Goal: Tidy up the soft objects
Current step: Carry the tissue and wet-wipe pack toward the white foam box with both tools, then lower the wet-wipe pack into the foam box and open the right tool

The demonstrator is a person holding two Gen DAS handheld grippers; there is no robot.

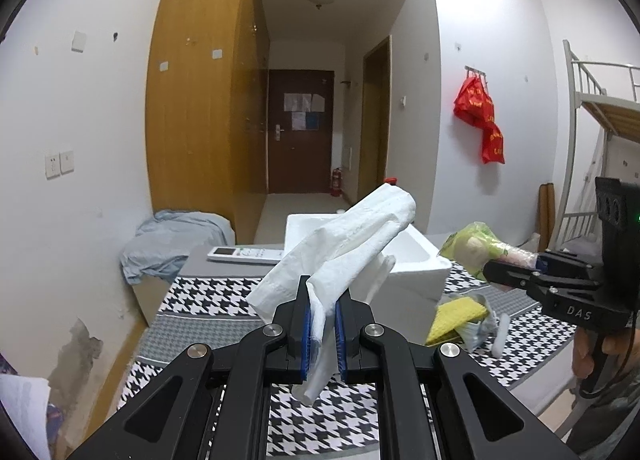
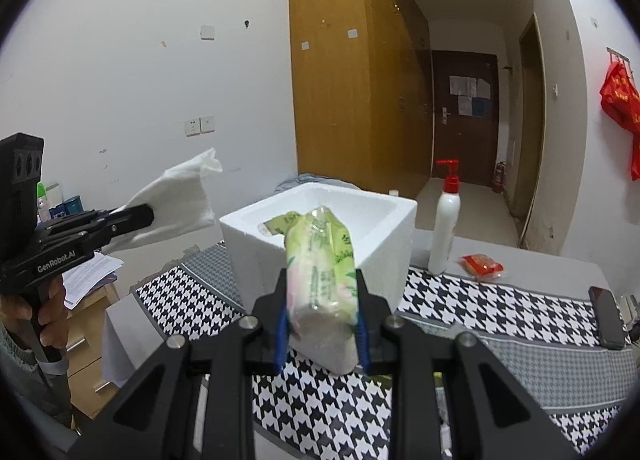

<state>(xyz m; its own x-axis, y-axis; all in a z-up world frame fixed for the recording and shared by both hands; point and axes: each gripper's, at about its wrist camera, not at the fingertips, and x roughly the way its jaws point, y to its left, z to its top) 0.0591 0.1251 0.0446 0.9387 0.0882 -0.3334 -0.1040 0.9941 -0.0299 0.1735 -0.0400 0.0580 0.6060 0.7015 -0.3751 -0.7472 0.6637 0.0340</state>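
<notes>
White tissue (image 1: 340, 256), pinched in the closed left hand-held gripper (image 1: 322, 330), hangs before the foam box (image 1: 416, 260); carry it above the rim, then release. "DAS" marks the other tool.

Right hand-held gripper (image 2: 322, 324) clamps a green tissue pack (image 2: 320, 272) near the box; lower gently. "GenRobot.AI" shows.

Houndstooth cloth (image 2: 480, 308) covers the table. White remote (image 1: 246, 254) lies at far left edge, next to grey strip of cloth. Lotion bottle (image 2: 445, 226) w/ red pump stands upright far right; red packet (image 2: 482, 266) just beside it, on its right. Dark phone (image 2: 606, 316) flat at right edge. Blue-grey cloth (image 1: 176, 238) heaped on low unit left of table. Wood wardrobe (image 1: 204, 92) behind, dark door (image 1: 300, 132) down hall w/ papers on it, extinguisher (image 1: 336, 181) beside. Red bags (image 1: 480, 116) hang on right wall; bunk frame (image 1: 592, 100) far right.
</notes>
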